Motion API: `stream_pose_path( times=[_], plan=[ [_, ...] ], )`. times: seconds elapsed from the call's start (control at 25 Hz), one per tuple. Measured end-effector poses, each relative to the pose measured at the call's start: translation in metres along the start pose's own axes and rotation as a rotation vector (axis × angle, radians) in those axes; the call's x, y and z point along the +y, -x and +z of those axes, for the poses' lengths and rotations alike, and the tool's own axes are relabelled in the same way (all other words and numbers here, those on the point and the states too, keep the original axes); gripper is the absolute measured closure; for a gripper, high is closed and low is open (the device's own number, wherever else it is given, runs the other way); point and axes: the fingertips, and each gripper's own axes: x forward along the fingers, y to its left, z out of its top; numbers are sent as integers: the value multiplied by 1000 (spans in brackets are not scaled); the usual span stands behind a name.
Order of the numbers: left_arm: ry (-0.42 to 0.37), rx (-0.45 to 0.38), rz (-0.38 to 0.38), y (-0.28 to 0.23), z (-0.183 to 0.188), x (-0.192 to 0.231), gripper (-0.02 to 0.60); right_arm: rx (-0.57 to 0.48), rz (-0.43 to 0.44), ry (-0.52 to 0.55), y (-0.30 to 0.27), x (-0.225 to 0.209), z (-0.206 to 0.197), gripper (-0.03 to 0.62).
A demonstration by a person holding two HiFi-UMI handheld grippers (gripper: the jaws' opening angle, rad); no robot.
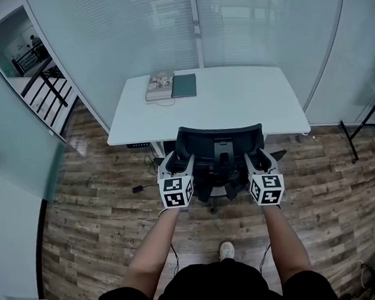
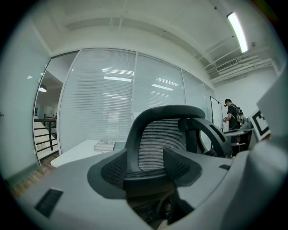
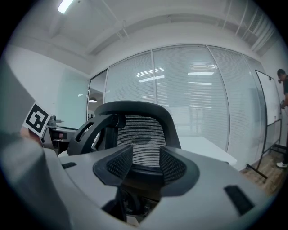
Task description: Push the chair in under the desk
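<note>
Head view, left gripper [image 1: 177,159], right gripper [image 1: 258,155] at chair [image 1: 219,137] back's two sides, fingers [image 2: 114,170] apart, empty, perhaps touching it.

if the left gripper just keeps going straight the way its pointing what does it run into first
The chair's backrest. Its mesh fills the gap between the spread fingers of the left gripper, very close, perhaps already touching; depth is hard to judge. The desk lies beyond.
</note>
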Motion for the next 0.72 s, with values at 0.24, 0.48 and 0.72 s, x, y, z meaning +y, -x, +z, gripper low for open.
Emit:
stream_pose_path(
  times=[0.24,0.48,0.72],
  plan=[
    [1,4,2,-20,2,5,318,-3,0,1,-20,-8,2,402],
    [3,17,-3,-50,9,20,318,14,8,-1,-53,-12,9,402],
    [4,14,1,-64,13,27,318,11,12,-1,-70,-15,13,402]
  ],
)
